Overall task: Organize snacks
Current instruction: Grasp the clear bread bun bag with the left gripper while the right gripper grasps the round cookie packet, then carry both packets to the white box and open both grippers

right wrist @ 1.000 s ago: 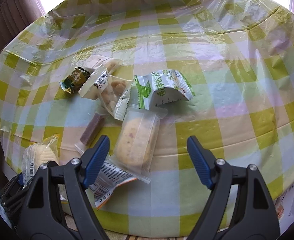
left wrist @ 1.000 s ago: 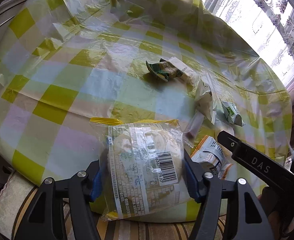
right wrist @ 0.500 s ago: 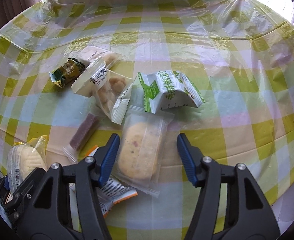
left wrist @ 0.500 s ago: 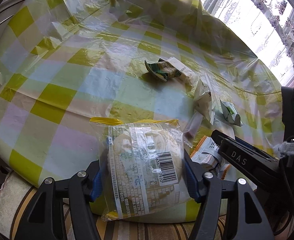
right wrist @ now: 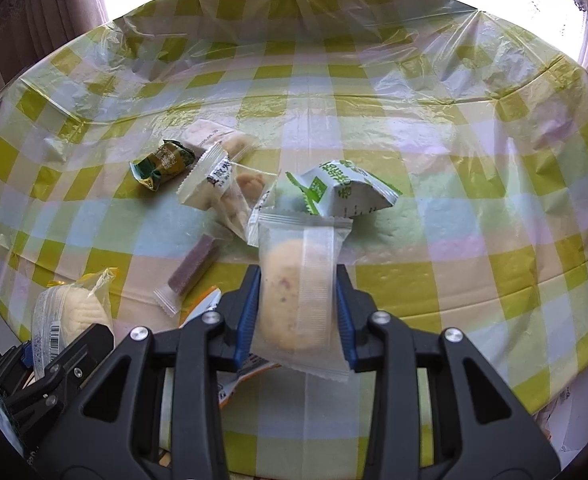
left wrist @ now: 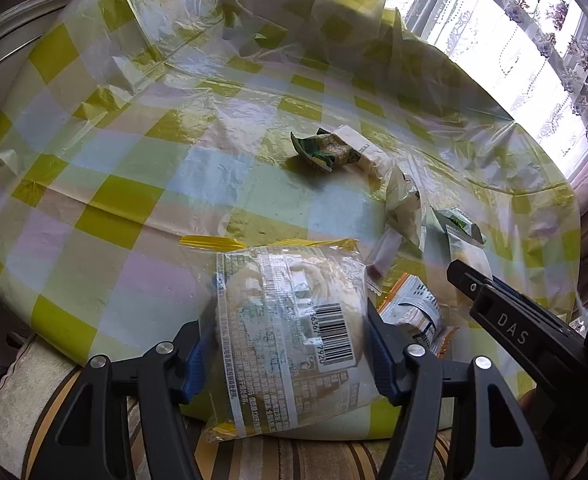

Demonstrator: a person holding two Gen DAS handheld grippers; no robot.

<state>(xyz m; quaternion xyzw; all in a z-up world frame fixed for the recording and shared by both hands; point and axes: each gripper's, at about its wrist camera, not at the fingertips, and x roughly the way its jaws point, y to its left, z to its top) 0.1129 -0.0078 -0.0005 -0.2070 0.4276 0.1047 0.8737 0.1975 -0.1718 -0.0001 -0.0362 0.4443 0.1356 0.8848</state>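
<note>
My left gripper (left wrist: 290, 344) is shut on a clear bread packet (left wrist: 294, 320) with a barcode, held at the near table edge; it also shows in the right wrist view (right wrist: 70, 320). My right gripper (right wrist: 297, 316) is shut on a frosted cookie packet (right wrist: 297, 280), lifted a little off the table. Loose snacks lie behind it: a green-white pouch (right wrist: 341, 188), a white-labelled nut packet (right wrist: 222, 188), a dark green candy (right wrist: 164, 164), a purple bar (right wrist: 192, 268) and an orange-white packet (right wrist: 230, 364) under the right gripper.
The round table (right wrist: 413, 128) carries a crinkled yellow-checked plastic cloth. The right gripper's arm (left wrist: 525, 332) crosses the left wrist view at lower right. A striped cushion (left wrist: 34, 380) sits below the near edge. Curtains and a bright window stand behind.
My right gripper moved forward over the cookie packet, closed on it and lifted it. The left gripper still holds the bread packet in the same place.
</note>
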